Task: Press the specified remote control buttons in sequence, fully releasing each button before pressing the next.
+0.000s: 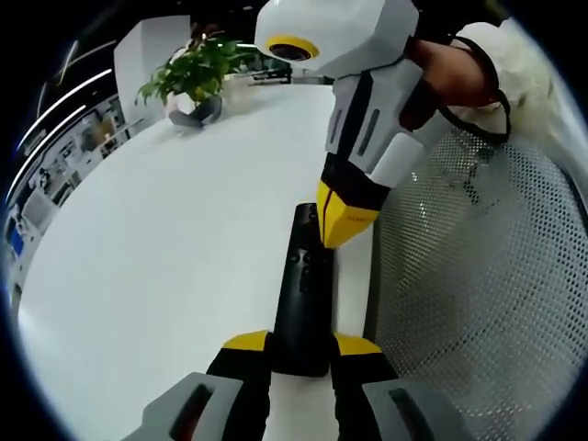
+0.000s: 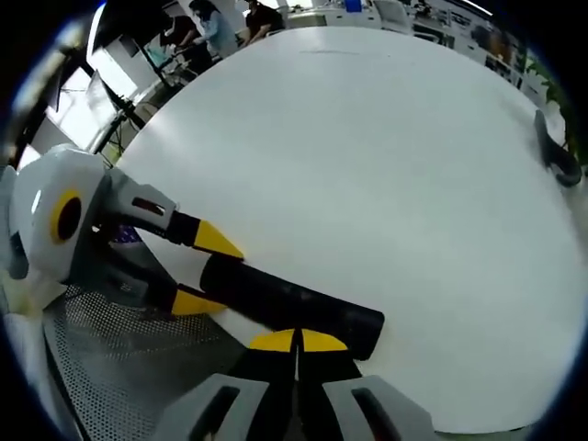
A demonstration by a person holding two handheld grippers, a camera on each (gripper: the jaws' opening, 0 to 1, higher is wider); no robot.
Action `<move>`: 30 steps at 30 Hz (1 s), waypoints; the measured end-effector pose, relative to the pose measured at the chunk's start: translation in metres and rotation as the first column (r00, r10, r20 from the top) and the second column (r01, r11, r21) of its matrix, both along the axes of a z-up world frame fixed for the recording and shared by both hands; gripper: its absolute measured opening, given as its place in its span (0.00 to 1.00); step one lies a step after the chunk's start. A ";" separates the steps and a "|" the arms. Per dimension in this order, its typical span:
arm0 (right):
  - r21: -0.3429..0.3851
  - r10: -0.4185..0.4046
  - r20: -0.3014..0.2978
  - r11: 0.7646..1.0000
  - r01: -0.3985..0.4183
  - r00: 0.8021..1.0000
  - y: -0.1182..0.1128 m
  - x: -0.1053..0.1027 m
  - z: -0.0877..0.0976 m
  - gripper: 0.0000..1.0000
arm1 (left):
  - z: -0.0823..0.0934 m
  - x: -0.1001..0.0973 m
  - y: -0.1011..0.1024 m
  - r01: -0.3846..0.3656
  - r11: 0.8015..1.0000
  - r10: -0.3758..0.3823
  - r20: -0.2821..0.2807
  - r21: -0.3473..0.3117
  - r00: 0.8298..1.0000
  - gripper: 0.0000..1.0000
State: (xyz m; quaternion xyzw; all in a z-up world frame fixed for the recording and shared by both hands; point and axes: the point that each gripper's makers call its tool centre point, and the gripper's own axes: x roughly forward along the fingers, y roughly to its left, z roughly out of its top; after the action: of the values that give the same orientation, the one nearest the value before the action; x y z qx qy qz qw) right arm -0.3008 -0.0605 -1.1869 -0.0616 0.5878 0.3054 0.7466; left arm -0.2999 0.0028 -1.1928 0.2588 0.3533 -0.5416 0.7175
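The left gripper (image 1: 301,347) has its yellow-tipped jaws clamped on the near end of one black remote (image 1: 301,294), a long, slim bar lying on the white table (image 1: 165,248). A few small buttons show on the remote's top face; their labels are too small to read. The right gripper (image 1: 344,220) comes down from above, its jaws together in a single yellow point that touches the remote's far end beside the buttons. A hand (image 1: 450,69) in a pale sleeve holds it, partly cut off at the edge.

In the right gripper view, the right gripper (image 2: 298,342) shows its two yellow tips closed with no gap, resting against the remote (image 2: 294,308); the buttons are hidden from this angle. The left gripper (image 2: 204,271) enters from the left, one jaw on each side of the remote's other end.

The table is smooth, matte and round-edged. Beside it sits a grey perforated mesh surface (image 1: 478,276), possibly a chair. One leafy green plant (image 1: 197,73) in a faceted pot stands at the table's far edge.
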 end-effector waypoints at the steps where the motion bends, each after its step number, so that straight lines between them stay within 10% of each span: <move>1: -0.001 -0.001 -0.001 1.000 0.001 1.000 -0.001 0.000 0.000 0.00 | 0.000 0.000 0.000 0.000 1.000 0.000 0.000 0.000 1.000 0.24; 30: -0.053 0.055 0.014 0.997 -0.054 0.998 -0.004 0.006 0.000 0.00 | 0.000 -0.001 0.000 0.016 1.000 -0.016 -0.003 0.014 1.000 0.24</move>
State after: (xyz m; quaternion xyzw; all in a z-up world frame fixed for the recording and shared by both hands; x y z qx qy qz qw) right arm -0.2949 -0.0644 -1.1868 -0.0994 0.5880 0.3096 0.7406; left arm -0.3007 0.0026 -1.1932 0.2658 0.3559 -0.5452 0.7110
